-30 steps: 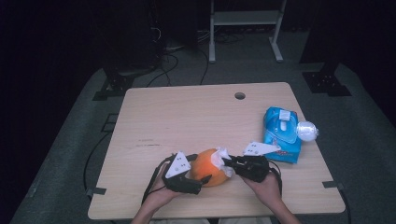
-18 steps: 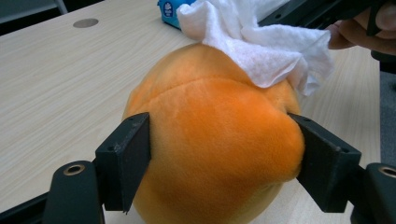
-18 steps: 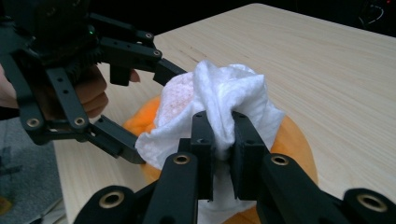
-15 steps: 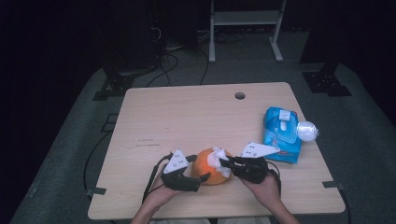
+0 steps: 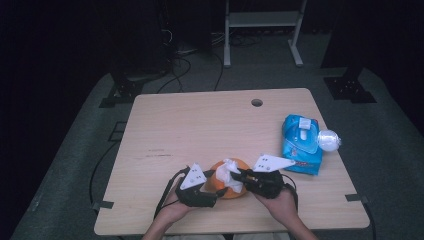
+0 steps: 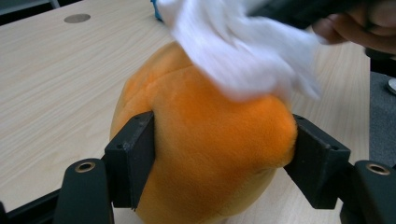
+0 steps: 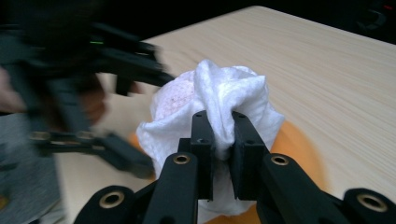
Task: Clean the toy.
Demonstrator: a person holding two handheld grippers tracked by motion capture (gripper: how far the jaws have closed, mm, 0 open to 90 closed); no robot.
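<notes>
Here the work in hand is the wiping of a round orange plush ball (image 5: 226, 181), which sits on the near middle part of the pale wooden surface (image 5: 200, 125), just in front of the person. The left tool (image 5: 206, 192) holds this soft ball from the left side; in the left gripper view its two black jaws press into the orange fabric (image 6: 210, 154) from both sides, about half open, so the ball is kept steady. The right tool (image 5: 239, 176) comes from the right and has its jaws nearly closed on a crumpled white paper tissue (image 7: 224, 105), which lies on the top of the ball (image 5: 227, 170).

I judge that the step is in the middle: the tissue is on the upper part and the lower sides are not yet reached. The next move probably calls for drawing the tissue over another part of the plush, with light pressure, while the left tool keeps its hold so that the ball does not roll.

At the far right of the surface lies a blue soft pack of wet tissues (image 5: 301, 145), with a small clear round thing (image 5: 329, 140) touching its right edge. There is some print on the pack, but it is too small to read, and no brand can be told
</notes>
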